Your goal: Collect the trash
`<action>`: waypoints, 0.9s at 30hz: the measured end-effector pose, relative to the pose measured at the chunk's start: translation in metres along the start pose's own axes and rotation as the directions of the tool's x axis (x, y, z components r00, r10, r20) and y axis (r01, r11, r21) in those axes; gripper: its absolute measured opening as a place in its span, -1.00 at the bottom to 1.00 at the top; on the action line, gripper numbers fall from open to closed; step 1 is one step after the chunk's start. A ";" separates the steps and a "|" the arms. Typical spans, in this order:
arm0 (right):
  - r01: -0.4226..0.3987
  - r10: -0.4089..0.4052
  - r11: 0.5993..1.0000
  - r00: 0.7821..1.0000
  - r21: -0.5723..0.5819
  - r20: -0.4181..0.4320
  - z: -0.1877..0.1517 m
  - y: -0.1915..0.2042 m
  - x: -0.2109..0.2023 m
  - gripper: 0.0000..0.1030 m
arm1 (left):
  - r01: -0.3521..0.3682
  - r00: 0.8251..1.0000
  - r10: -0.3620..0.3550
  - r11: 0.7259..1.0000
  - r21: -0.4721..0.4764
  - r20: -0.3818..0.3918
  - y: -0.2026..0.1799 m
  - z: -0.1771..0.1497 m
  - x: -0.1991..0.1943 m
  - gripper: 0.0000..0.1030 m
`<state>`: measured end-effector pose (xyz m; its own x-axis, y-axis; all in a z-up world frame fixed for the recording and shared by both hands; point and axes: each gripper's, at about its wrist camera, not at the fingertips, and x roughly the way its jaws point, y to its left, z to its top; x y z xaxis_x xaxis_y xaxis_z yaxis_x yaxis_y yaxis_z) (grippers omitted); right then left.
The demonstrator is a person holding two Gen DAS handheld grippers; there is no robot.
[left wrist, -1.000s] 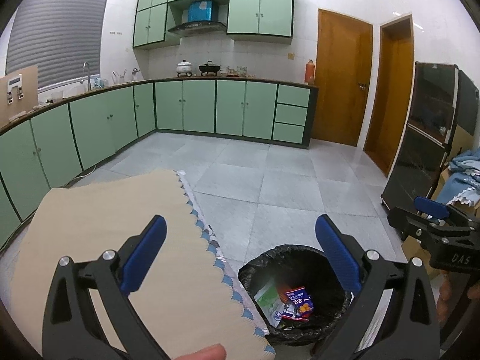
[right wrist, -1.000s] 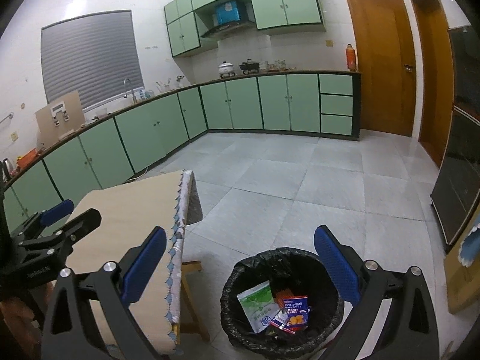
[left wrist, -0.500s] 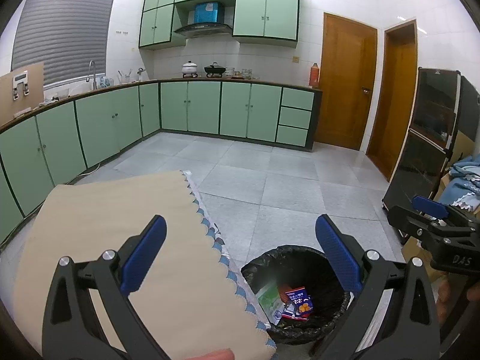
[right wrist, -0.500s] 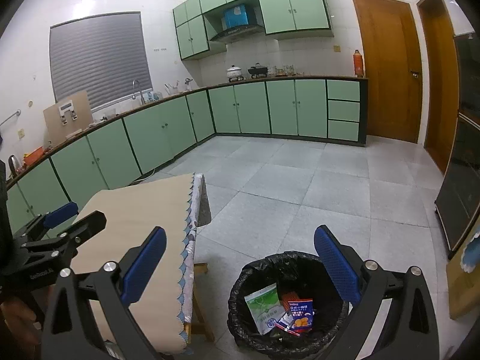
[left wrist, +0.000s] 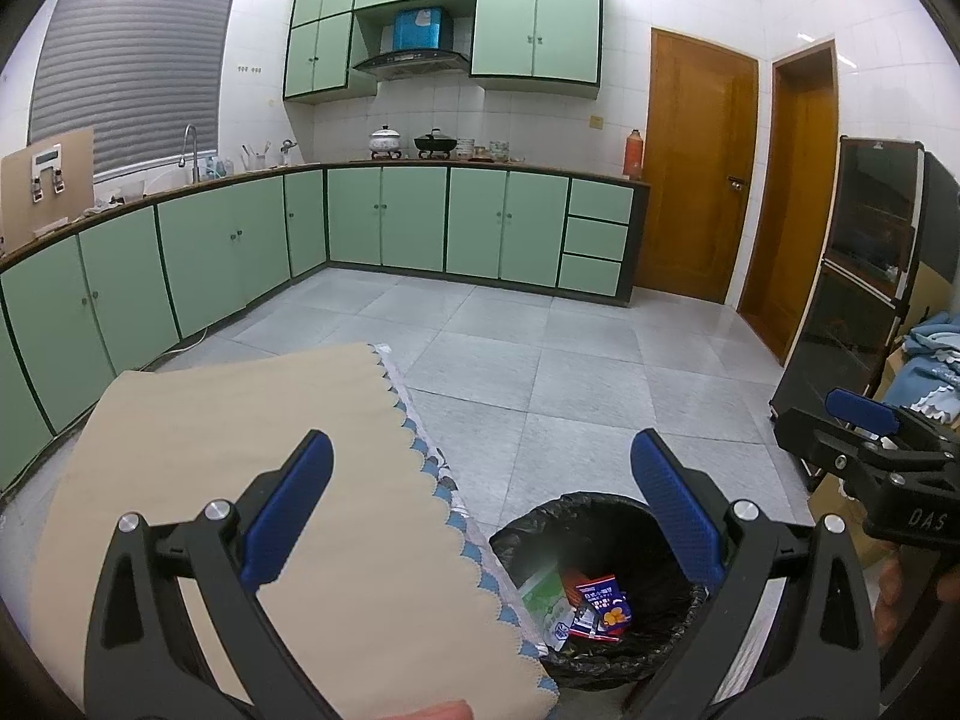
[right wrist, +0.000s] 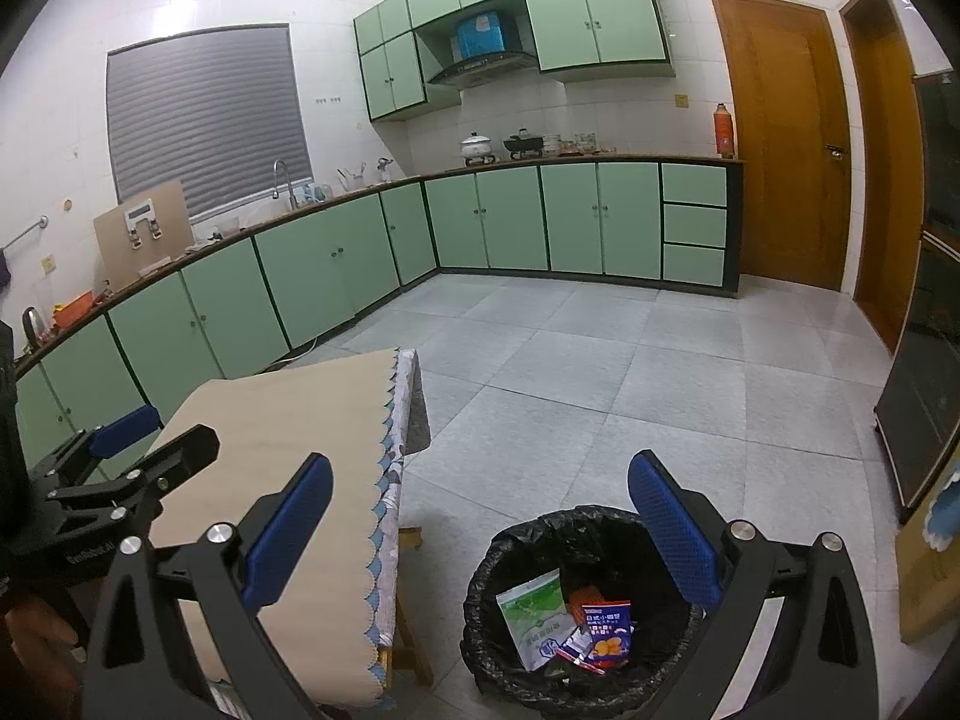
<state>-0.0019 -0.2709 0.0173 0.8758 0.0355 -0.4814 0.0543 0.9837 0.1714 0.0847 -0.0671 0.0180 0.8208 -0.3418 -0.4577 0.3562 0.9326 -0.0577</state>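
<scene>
The left gripper [left wrist: 480,504] stands with its jaws wide apart and nothing between them; the right gripper [right wrist: 480,510] is spread just as wide and equally empty. Below and ahead of both sits the bin [right wrist: 522,546], lined in black, with the trash [right wrist: 570,621] inside it: a green-and-white pouch, a blue snack packet and some smaller wrappers. To the left of the right claw, and directly under the left one, lies the table [left wrist: 198,450] with its beige cloth, which shows nothing left on it. The job looks close to finished. The risk I see is a low swing of either claw catching the liner's rim and tipping the bin, or snagging the cloth's scalloped edge.
</scene>
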 end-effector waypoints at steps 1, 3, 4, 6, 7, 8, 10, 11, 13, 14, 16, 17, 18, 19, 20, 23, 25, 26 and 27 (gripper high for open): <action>-0.001 0.001 1.000 1.000 0.000 0.000 0.000 0.000 0.000 0.88 | -0.001 1.000 0.001 1.000 0.000 0.001 0.000 0.000 0.000 0.87; -0.002 0.002 1.000 1.000 -0.002 0.000 0.000 0.000 0.000 0.88 | -0.001 1.000 0.001 1.000 -0.002 0.002 0.001 0.000 -0.001 0.87; -0.002 0.002 1.000 1.000 -0.002 0.000 0.000 0.001 0.000 0.88 | -0.002 1.000 0.002 1.000 -0.002 0.002 0.001 0.000 -0.002 0.87; -0.002 0.002 1.000 1.000 -0.001 0.000 -0.001 0.001 0.000 0.88 | -0.003 1.000 0.003 1.000 -0.002 0.000 0.002 0.000 -0.002 0.87; -0.002 0.002 1.000 1.000 -0.001 0.000 0.000 0.001 0.000 0.88 | -0.002 1.000 0.002 1.000 -0.002 0.000 0.002 0.000 -0.002 0.87; -0.001 0.001 1.000 1.000 -0.002 0.000 -0.001 0.001 0.000 0.88 | -0.002 1.000 0.002 1.000 -0.002 0.001 0.002 0.000 -0.002 0.87; 0.000 0.000 1.000 1.000 -0.002 0.001 -0.001 0.002 0.000 0.88 | -0.004 1.000 0.004 1.000 0.001 0.002 0.002 0.000 -0.002 0.87; 0.000 0.000 1.000 1.000 -0.002 0.001 0.000 0.002 0.000 0.88 | -0.003 1.000 0.003 1.000 0.001 0.002 0.003 -0.001 -0.003 0.87; 0.000 0.000 1.000 1.000 0.000 0.000 0.000 0.001 0.000 0.88 | -0.001 1.000 0.001 1.000 -0.001 0.001 0.004 -0.001 -0.003 0.87; -0.002 0.002 1.000 1.000 0.000 0.000 0.000 0.000 0.000 0.88 | -0.002 1.000 0.002 1.000 -0.001 0.001 0.003 -0.001 -0.003 0.87; -0.002 0.002 1.000 1.000 0.001 -0.002 0.000 -0.001 0.001 0.88 | -0.002 1.000 0.002 1.000 0.001 0.001 0.003 -0.001 -0.003 0.87; -0.002 0.002 1.000 1.000 0.000 -0.002 0.000 -0.001 0.001 0.88 | -0.002 1.000 0.002 1.000 0.000 0.002 0.003 -0.001 -0.003 0.87; -0.002 0.002 1.000 1.000 0.000 -0.002 0.000 -0.001 0.001 0.88 | -0.002 1.000 0.002 1.000 0.000 0.002 0.003 -0.001 -0.003 0.87; -0.002 0.002 1.000 1.000 0.000 -0.001 0.000 -0.001 0.001 0.88 | -0.002 1.000 0.002 1.000 0.001 0.002 0.003 -0.001 -0.004 0.87; -0.002 0.002 1.000 1.000 0.000 -0.001 0.000 -0.001 0.001 0.88 | -0.002 1.000 0.002 1.000 0.002 0.002 0.003 -0.002 -0.004 0.87; -0.004 0.004 1.000 1.000 0.003 -0.003 0.000 -0.002 0.001 0.88 | -0.003 1.000 0.003 1.000 0.003 0.002 0.004 -0.002 -0.005 0.87; -0.003 0.003 1.000 1.000 0.003 -0.003 0.000 -0.003 0.001 0.88 | -0.003 1.000 0.003 1.000 0.002 0.002 0.005 -0.002 -0.005 0.87; -0.003 0.003 1.000 1.000 0.002 -0.003 0.000 -0.003 0.001 0.88 | -0.003 1.000 0.003 1.000 0.003 0.001 0.005 -0.002 -0.005 0.87; -0.004 0.004 1.000 1.000 0.003 -0.004 0.000 -0.003 0.001 0.88 | -0.004 1.000 0.004 1.000 0.003 0.002 0.005 -0.002 -0.005 0.87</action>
<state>-0.0009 -0.2742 0.0161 0.8742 0.0401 -0.4839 0.0521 0.9831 0.1757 0.0812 -0.0607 0.0184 0.8229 -0.3386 -0.4563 0.3547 0.9335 -0.0530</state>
